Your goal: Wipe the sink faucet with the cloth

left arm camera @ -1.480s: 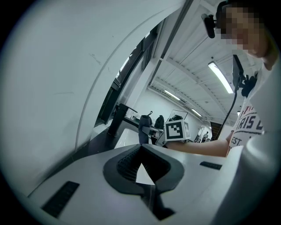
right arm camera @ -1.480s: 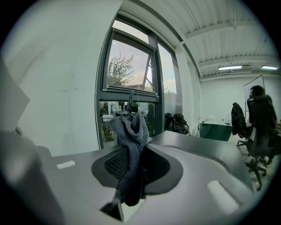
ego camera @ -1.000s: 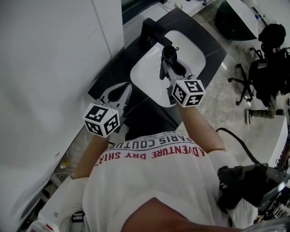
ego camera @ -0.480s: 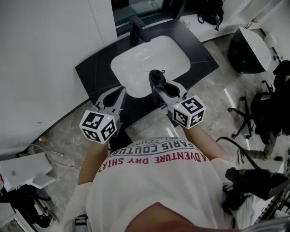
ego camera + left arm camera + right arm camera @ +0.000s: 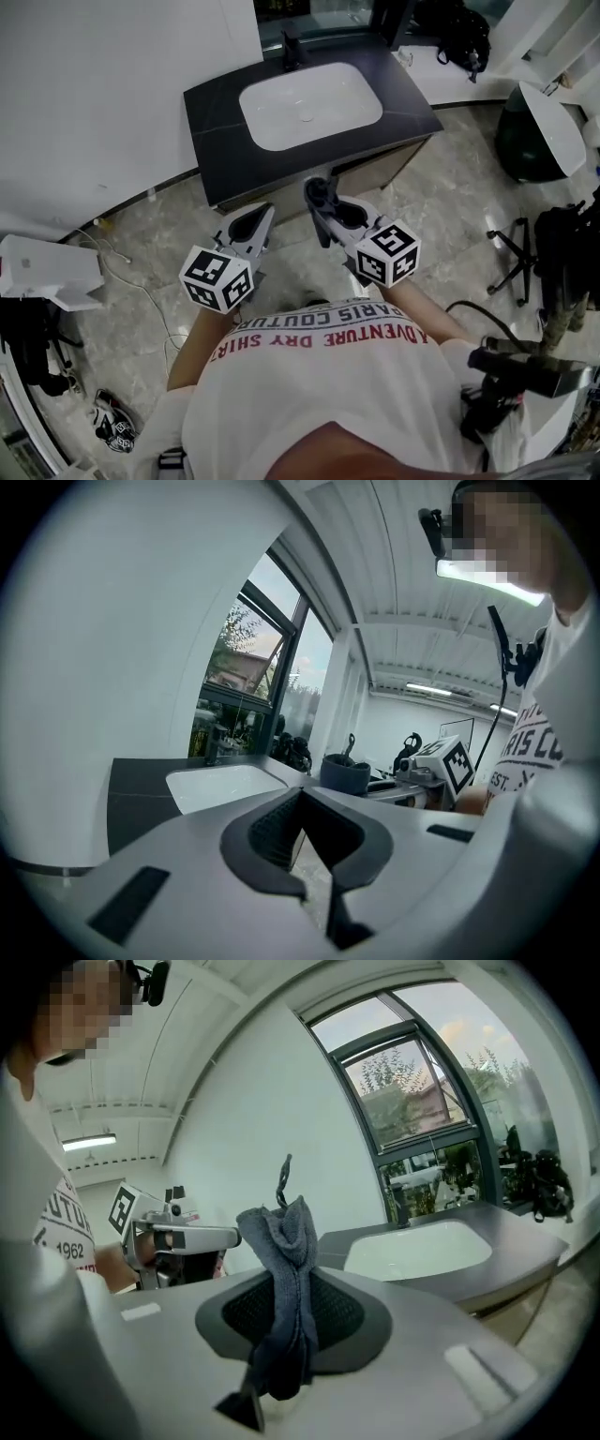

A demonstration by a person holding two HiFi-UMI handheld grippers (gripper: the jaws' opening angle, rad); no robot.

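The white sink (image 5: 309,103) sits in a dark countertop (image 5: 216,122) at the top of the head view, with the dark faucet (image 5: 291,49) behind the basin. Both grippers hang over the marble floor in front of the vanity, apart from the sink. My right gripper (image 5: 321,195) is shut on a grey-blue cloth (image 5: 286,1269), which sticks up bunched between its jaws. My left gripper (image 5: 261,217) is shut with nothing between its pads. The sink (image 5: 422,1246) and the faucet (image 5: 403,1213) lie ahead to the right in the right gripper view.
A white wall (image 5: 112,94) runs along the left. A white box (image 5: 47,272) and cables (image 5: 141,281) lie on the floor at left. Black bags (image 5: 464,33) stand behind the counter; a round dark-and-white seat (image 5: 539,131) and a chair base (image 5: 525,253) are at right.
The person has stepped back from the vanity. Both grippers, earlier over the basin and counter, are now over the floor in front of it. The right one still holds the cloth.
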